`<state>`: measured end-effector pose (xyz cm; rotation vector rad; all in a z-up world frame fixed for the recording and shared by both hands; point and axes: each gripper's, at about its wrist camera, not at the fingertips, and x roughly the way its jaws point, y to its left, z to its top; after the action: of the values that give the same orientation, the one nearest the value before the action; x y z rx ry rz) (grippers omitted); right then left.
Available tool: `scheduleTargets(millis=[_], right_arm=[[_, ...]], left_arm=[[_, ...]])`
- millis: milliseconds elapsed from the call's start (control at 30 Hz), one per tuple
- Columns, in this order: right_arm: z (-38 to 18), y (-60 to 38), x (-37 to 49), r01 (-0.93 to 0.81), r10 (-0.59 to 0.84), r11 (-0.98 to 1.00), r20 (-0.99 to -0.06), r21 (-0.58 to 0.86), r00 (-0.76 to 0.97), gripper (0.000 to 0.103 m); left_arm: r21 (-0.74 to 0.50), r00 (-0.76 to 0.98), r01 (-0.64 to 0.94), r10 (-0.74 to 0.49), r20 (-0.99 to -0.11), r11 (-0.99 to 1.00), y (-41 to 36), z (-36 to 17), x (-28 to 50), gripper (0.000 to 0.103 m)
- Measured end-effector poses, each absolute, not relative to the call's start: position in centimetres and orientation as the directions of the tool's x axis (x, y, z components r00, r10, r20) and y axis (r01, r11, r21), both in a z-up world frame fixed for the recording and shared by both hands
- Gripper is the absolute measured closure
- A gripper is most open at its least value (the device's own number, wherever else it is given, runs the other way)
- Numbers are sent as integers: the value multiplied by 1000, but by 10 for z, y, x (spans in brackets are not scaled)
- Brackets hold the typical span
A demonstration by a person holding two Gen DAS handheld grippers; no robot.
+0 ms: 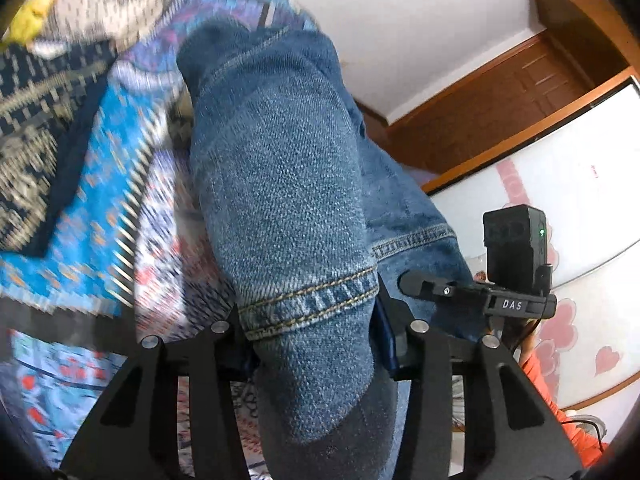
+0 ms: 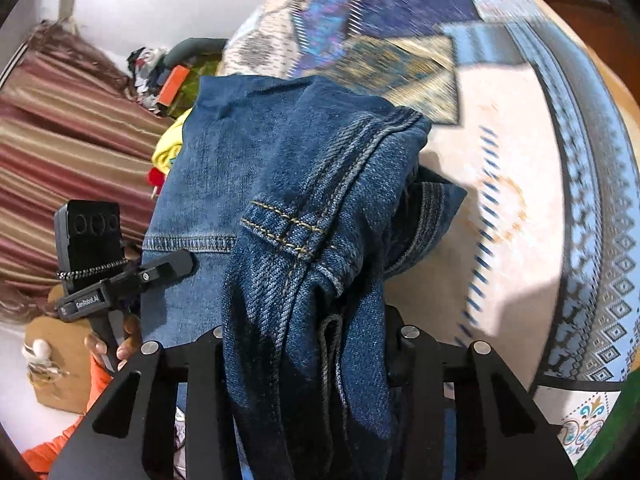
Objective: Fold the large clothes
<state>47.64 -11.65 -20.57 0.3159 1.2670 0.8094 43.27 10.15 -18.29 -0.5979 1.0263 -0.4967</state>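
My left tool (image 1: 316, 344) is clamped on a hemmed end of the jeans (image 1: 280, 184); denim fills the gap between its black fingers (image 1: 416, 344); my right tool (image 2: 308, 344) is likewise clamped on a bunched, seamed part of the same jeans (image 2: 280, 184); the garment hangs from both tools above the patterned bedspread (image 2: 520, 184); a heap of other clothes (image 2: 168, 80) lies beyond it, by the striped curtain (image 2: 72, 132).
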Motion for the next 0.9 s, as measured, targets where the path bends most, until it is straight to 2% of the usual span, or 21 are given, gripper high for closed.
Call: scheduleTargets(millis=[233, 467, 667, 800, 900], right_arm=[[-149, -42, 487, -479, 735, 639, -661, 602, 149, 65], [-125, 45, 516, -544, 779, 588, -601, 598, 180, 65], [-151, 116, 544, -547, 798, 561, -581, 621, 160, 65], [-196, 153, 561, -506, 795, 568, -592, 650, 132, 65], [-233, 176, 571, -482, 770, 594, -628, 644, 109, 66]], left_arm=[[-613, 572, 147, -573, -587, 776, 183, -116, 425, 58], [-571, 648, 130, -505, -570, 810, 276, -90, 441, 58], [-531, 658, 72, -440, -611, 844, 339, -111, 465, 58], [-505, 631, 16, -401, -665, 863, 373, -150, 484, 58], [-482, 583, -57, -363, -727, 874, 391, -198, 496, 58]])
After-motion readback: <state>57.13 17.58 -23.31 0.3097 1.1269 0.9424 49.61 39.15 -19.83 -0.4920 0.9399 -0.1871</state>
